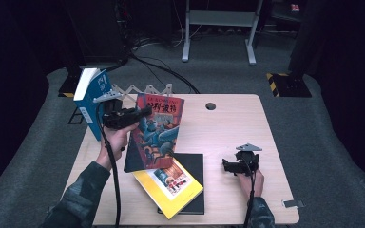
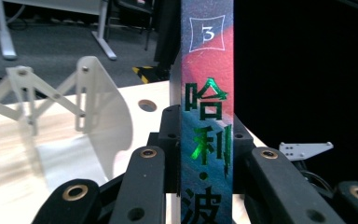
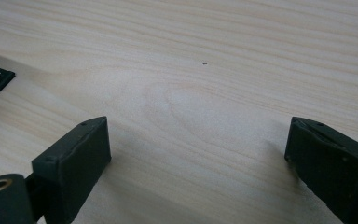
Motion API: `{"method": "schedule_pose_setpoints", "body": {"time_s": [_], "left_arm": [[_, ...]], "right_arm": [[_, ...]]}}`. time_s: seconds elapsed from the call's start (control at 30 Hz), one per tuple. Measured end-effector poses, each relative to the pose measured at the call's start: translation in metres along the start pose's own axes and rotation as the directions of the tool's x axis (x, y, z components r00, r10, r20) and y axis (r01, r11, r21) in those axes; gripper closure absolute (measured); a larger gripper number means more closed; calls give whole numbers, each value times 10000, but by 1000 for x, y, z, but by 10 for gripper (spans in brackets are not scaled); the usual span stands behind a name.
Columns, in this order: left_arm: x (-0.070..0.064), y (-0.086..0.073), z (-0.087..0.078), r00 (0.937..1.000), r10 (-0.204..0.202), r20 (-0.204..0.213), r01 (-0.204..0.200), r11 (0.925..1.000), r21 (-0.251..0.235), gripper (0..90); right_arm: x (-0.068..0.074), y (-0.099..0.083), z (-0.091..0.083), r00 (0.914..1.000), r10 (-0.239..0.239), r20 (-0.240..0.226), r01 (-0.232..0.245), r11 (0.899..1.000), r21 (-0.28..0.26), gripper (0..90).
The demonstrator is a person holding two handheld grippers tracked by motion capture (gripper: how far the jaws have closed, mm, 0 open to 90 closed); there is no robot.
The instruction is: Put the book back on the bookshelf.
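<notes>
The left tool point(image 1: 145, 112) pinches the book point(image 1: 156, 135) by its spine to stand it in the rack point(image 1: 138, 90), while the right tool point(image 1: 228, 166) rests wide open, holding nothing.

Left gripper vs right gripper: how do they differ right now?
The left gripper is shut on the spine of the red and blue book; the right gripper is open and holds nothing. The left gripper is raised, holding that book upright above the table; the right gripper sits low, close to the bare wood. Shared: both have black jaws, a trailing cable and a grey three-cornered plate on top.
</notes>
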State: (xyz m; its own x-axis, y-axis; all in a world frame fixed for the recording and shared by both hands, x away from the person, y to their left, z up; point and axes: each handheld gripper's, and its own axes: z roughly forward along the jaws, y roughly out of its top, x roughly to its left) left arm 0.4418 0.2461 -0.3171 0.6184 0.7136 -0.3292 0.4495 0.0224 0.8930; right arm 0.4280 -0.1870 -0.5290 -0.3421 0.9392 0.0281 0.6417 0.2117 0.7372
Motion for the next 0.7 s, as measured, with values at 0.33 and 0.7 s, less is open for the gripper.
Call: {"method": "schedule_pose_setpoints", "body": {"time_s": [0.33, 0.7], "left_arm": [[12, 7, -17, 9969, 177, -765, -198, 9995, -265, 745], [23, 10, -31, 9807, 472, -1895, -578, 9970, -506, 745]], "right_arm": [[0, 0, 0, 10000, -17, 22, 17, 10000, 27, 61], [0, 0, 0, 9999, -118, 58, 118, 9999, 43, 61]]}}
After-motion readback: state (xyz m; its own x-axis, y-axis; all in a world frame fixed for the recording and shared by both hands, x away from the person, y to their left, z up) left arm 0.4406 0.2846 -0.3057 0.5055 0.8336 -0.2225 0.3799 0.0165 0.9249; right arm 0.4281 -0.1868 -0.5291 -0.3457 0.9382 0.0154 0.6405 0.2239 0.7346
